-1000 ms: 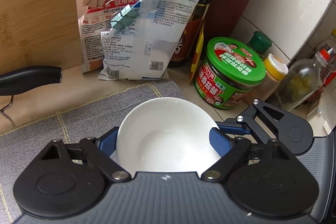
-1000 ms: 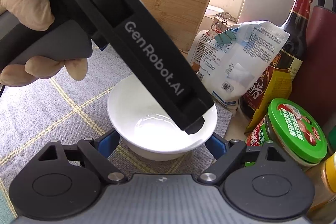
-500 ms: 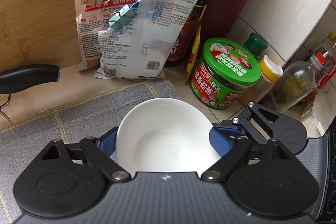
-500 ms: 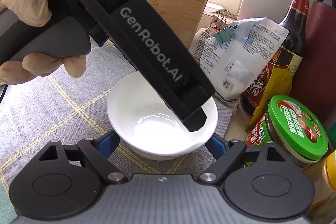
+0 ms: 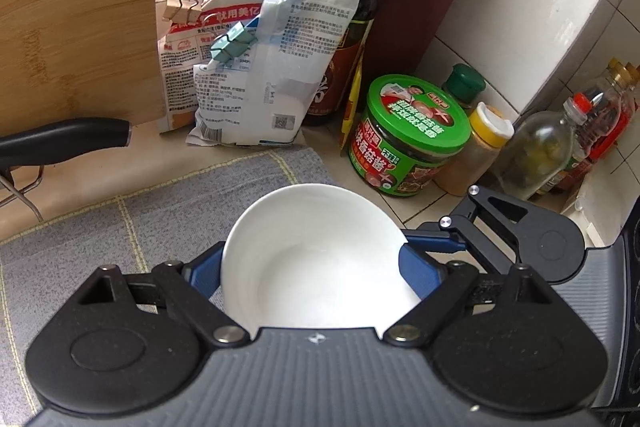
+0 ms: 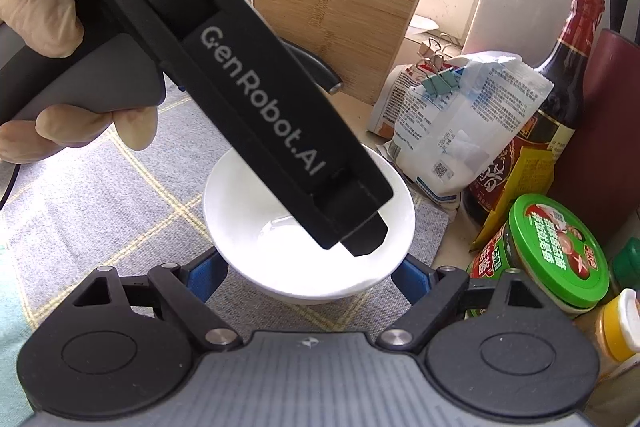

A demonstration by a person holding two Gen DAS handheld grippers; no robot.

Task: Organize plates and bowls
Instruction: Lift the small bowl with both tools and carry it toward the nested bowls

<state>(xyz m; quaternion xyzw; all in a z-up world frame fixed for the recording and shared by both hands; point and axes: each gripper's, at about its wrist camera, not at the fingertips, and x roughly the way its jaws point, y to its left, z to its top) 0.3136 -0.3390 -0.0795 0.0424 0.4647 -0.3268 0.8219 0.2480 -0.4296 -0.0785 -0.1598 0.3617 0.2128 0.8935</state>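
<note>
— What has changed for you since a second ago?

— Very little. The white bowl (image 5: 316,227) has kept its place between the fingers of your left gripper (image 5: 312,267). Behind it, the green-lidded jar (image 5: 412,131) at 1 o'clock has slid slightly left.

— And your left hand?

— In the right camera your gloved hand (image 6: 44,39) wraps the handle at 10 o'clock. The tool slopes down from there, its tip over the bowl.

— Fingers?

— Your left blue fingers are closed against the bowl's sides at 9 and 3 o'clock, gripping it above the grey checked mat (image 5: 160,219) on the counter. Your right gripper (image 6: 308,271) has the bowl between its fingers too. I cannot tell whether they press on it.
</note>
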